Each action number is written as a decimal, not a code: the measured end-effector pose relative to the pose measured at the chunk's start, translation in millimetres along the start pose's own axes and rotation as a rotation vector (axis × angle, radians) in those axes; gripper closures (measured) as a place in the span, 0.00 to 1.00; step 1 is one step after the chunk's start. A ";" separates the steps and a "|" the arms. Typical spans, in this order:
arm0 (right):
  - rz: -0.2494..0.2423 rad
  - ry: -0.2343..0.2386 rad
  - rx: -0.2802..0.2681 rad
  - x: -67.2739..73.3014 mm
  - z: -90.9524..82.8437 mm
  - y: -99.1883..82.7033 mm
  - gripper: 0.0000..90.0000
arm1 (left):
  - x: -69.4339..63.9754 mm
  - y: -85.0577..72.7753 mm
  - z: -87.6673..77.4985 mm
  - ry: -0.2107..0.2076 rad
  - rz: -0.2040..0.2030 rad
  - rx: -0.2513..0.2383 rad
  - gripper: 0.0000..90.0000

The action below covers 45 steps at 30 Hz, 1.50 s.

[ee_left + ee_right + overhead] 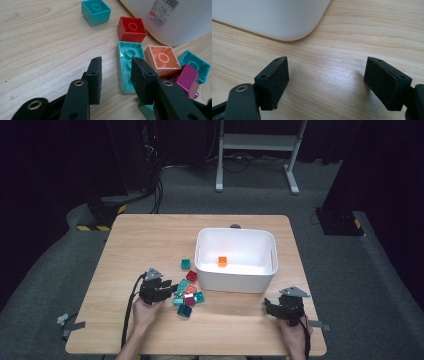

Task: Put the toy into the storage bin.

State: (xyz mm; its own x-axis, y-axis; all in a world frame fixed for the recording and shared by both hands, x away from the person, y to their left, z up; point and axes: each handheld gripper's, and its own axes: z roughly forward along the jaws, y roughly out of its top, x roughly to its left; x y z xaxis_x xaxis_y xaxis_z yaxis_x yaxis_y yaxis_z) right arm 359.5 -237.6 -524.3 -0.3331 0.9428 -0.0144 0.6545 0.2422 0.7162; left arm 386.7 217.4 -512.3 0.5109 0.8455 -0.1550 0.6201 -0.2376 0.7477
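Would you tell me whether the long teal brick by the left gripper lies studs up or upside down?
Upside down: the long teal brick shows its hollow underside with round tubes, lying flat on the table.

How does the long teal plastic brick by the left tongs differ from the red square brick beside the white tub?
The long teal plastic brick is a flat double-length piece with two round sockets; the red square brick is taller, single-length, with one. The teal one lies between the left tongs' jaws; the red one lies farther off. Both lie hollow side up.
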 end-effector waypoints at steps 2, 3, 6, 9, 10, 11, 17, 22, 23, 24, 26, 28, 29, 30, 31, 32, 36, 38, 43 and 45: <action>0.000 0.000 0.000 0.0 0.0 0.0 0.22 | -1.1 -0.2 1.3 -0.002 0.008 0.005 0.72; 0.000 0.000 0.000 0.0 0.0 0.0 0.22 | -1.7 -0.2 1.7 0.002 0.012 0.009 0.73; 0.000 0.000 0.000 0.0 0.0 0.0 0.22 | -3.2 -0.2 1.9 0.008 0.011 0.007 0.76; 0.000 0.000 0.000 0.0 0.0 0.0 0.22 | -2.6 -0.3 2.8 0.008 0.010 0.006 0.79; 0.000 0.000 0.000 0.0 0.0 0.0 0.22 | -2.6 -0.4 3.1 0.011 0.015 0.007 0.79; 0.001 0.000 0.000 0.0 0.0 0.0 0.22 | -3.3 -0.7 4.2 0.009 0.014 0.010 0.80; 0.000 0.000 0.000 0.0 0.0 0.0 0.22 | -5.7 -1.7 6.3 0.018 0.028 0.028 0.87; 0.000 0.000 0.000 0.0 0.0 0.0 0.22 | -6.8 -1.0 6.9 0.024 0.043 0.028 0.95; 0.000 0.000 0.000 0.0 0.0 0.0 0.22 | -7.5 -0.9 7.1 0.027 0.041 0.028 0.96; 0.000 0.000 0.000 0.0 0.0 0.0 0.22 | -7.6 -0.8 7.1 0.031 0.042 0.030 0.96; 0.000 0.000 0.000 0.0 0.0 0.0 0.22 | -7.5 -0.7 7.1 0.037 0.043 0.033 0.97; 0.000 0.000 0.000 0.0 0.0 0.0 0.22 | -7.7 -0.7 7.2 0.039 0.048 0.032 0.97; 0.000 0.000 0.000 0.0 0.0 0.0 0.22 | -7.6 -0.7 7.1 0.039 0.052 0.032 0.97; 0.000 0.000 0.000 0.0 0.0 0.0 0.22 | -7.6 -0.6 7.2 0.038 0.054 0.032 0.97; 0.000 0.000 0.000 0.0 0.0 0.0 0.22 | -7.5 -0.6 7.2 0.038 0.056 0.032 0.97; 0.000 0.000 0.000 0.0 0.0 0.0 0.22 | -7.8 -0.7 7.3 0.038 0.056 0.031 0.98; 0.000 0.000 0.000 0.0 0.0 0.0 0.22 | -7.6 -0.6 7.1 0.027 0.062 0.028 0.98; 0.000 0.000 0.000 0.0 0.0 0.0 0.22 | -7.4 -0.5 6.9 0.024 0.068 0.028 0.98; 0.000 0.000 0.000 0.0 0.0 0.0 0.22 | -6.4 -0.5 4.9 0.022 0.073 0.016 0.99; 0.000 0.000 0.000 0.0 0.0 0.0 0.22 | -5.7 0.0 3.6 0.025 0.071 0.013 0.99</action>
State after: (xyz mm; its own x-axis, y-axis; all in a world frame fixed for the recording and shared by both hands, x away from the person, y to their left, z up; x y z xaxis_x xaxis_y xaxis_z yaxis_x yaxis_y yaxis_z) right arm 359.5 -237.6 -524.3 -0.3329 0.9428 -0.0143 0.6547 0.2420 0.7161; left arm 386.0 210.8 -513.8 0.5387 0.8381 -0.0855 0.5905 -0.3033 0.7478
